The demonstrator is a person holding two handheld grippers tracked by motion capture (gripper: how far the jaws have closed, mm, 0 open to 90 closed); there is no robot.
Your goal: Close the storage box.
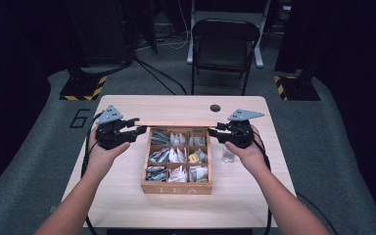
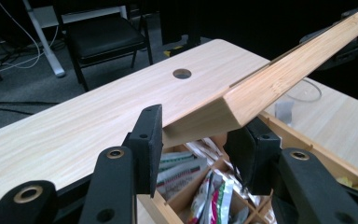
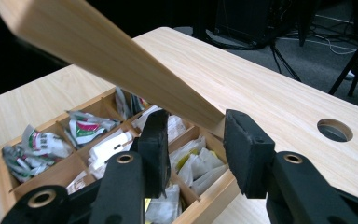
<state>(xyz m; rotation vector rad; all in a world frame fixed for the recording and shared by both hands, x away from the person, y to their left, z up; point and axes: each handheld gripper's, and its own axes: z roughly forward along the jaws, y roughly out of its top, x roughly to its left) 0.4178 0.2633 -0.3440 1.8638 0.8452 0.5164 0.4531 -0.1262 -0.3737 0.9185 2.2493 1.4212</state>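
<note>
A wooden tea box (image 1: 176, 189) marked TEA stands mid-table, its compartments full of tea bags (image 1: 177, 155). The box's lid (image 1: 176, 124) is lifted along the back edge and shows as a thin wooden strip. My left gripper (image 1: 138, 126) is shut on the lid's left corner, and my right gripper (image 1: 211, 129) is shut on its right corner. In the left gripper view the lid (image 2: 284, 79) runs away from between the pads of the left gripper (image 2: 193, 135). In the right gripper view the lid (image 3: 102, 51) ends between the pads of the right gripper (image 3: 196, 135), above the tea bags (image 3: 88, 128).
A small clear glass (image 1: 228, 155) stands just right of the box, under my right hand. The table has a round cable hole (image 1: 215, 108) near its far edge. A folding chair (image 1: 223, 46) stands beyond the table.
</note>
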